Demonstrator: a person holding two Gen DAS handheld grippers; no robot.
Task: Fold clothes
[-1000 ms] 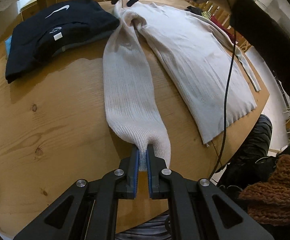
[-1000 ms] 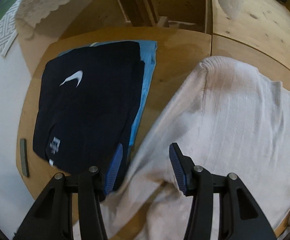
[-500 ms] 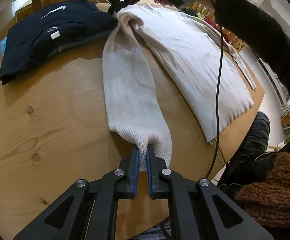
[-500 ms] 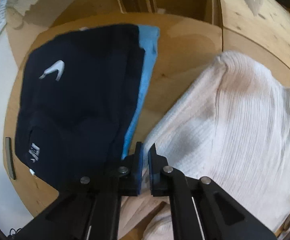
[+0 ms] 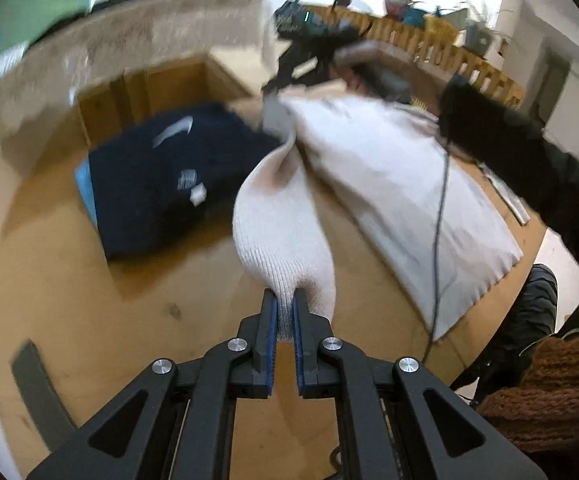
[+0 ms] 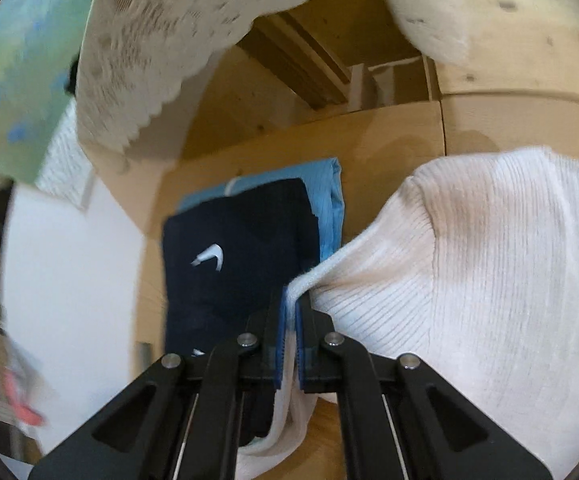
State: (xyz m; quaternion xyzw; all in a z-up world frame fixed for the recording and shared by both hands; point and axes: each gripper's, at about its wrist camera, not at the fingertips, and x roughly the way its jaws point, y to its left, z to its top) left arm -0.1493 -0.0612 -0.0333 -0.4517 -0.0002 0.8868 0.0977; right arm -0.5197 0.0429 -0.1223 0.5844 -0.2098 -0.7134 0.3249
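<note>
A cream ribbed sweater [image 5: 401, 184] lies on the round wooden table [image 5: 69, 288]. My left gripper [image 5: 284, 312] is shut on the cuff of its sleeve [image 5: 285, 232] and holds it lifted off the table. My right gripper [image 5: 277, 84] shows far back in the left wrist view, holding the sleeve's shoulder end up. In the right wrist view my right gripper [image 6: 288, 308] is shut on the sweater's edge [image 6: 469, 264] at the shoulder.
A folded navy garment with a white swoosh [image 5: 161, 184] lies on a light blue one [image 6: 329, 208] at the table's left. A dark flat object [image 5: 33, 376] lies near the front left edge. A cable [image 5: 441, 216] hangs across the sweater. A lace-covered bench stands behind.
Both grippers have risen, lifting the sleeve off the table. The right gripper, open one second ago, has shut on the shoulder edge. The views are blurred by motion.
</note>
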